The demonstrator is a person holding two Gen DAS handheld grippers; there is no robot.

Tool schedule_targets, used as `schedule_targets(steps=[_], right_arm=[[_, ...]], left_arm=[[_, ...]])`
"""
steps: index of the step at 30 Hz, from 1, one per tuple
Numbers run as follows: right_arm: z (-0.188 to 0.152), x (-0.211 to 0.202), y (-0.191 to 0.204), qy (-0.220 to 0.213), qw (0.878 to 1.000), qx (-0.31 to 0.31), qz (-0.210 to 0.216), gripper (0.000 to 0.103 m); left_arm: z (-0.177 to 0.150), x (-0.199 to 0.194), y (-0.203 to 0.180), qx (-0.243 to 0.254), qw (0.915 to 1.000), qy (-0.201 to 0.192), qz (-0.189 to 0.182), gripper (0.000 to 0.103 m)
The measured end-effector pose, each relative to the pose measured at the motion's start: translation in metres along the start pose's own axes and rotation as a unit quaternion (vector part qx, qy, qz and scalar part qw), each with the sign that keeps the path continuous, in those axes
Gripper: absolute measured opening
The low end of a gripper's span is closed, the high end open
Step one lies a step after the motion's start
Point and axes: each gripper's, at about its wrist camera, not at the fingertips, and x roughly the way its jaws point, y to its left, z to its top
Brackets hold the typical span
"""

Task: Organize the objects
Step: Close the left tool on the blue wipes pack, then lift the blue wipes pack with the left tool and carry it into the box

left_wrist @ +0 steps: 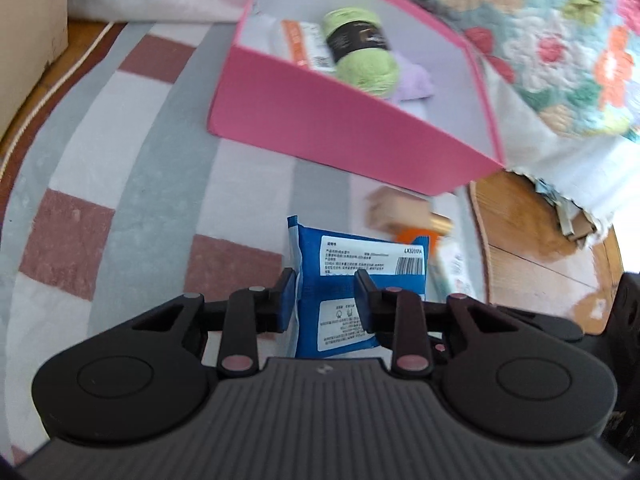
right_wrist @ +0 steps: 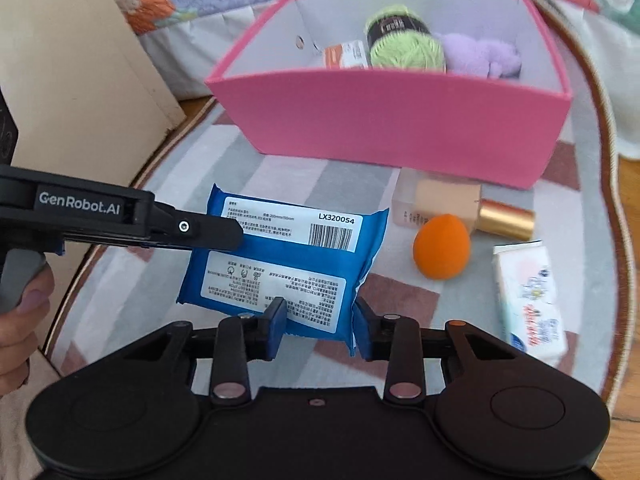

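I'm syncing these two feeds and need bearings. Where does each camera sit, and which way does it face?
Left wrist: sits on the left gripper, looks down along its fingers at the blue pack and pink box.
Right wrist: sits on the right gripper, faces the same pack; the left gripper and a hand show.
Shared: pack, box, green yarn, rug.

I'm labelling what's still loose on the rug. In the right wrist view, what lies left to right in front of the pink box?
Blue wipes pack → orange sponge → gold-capped foundation bottle → white tissue pack.
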Motion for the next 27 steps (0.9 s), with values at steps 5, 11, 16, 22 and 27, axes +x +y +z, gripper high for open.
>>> schedule_targets(steps=[5,11,16,22,27], right_arm=[[0.002,-0.040,0.012,-0.028,0.999,-0.038,-0.015,0.041],[0.024,-0.085,0.014,-0.079,0.995,-0.062,-0.026,0.041],[0.044,-0.114,0.014,-0.119,0.990,-0.072,-0.035,0.041],[0.072,-0.127,0.006,-0.143,0.984,-0.088,-0.057,0.041],[0.096,-0.123,-0.005,-0.155,0.980,-0.096,-0.074,0.040]], left_arm=[[-0.002,-0.039,-0.030,0.046,0.9987,-0.021,0.000,0.030],[0.016,-0.076,-0.058,0.072,0.9953,-0.064,-0.012,0.030],[0.035,-0.096,-0.083,0.091,0.9913,-0.093,-0.018,0.030],[0.065,-0.093,-0.107,0.096,0.9894,-0.109,-0.014,0.030],[0.090,-0.074,-0.114,0.077,0.9917,-0.102,-0.012,0.030]])
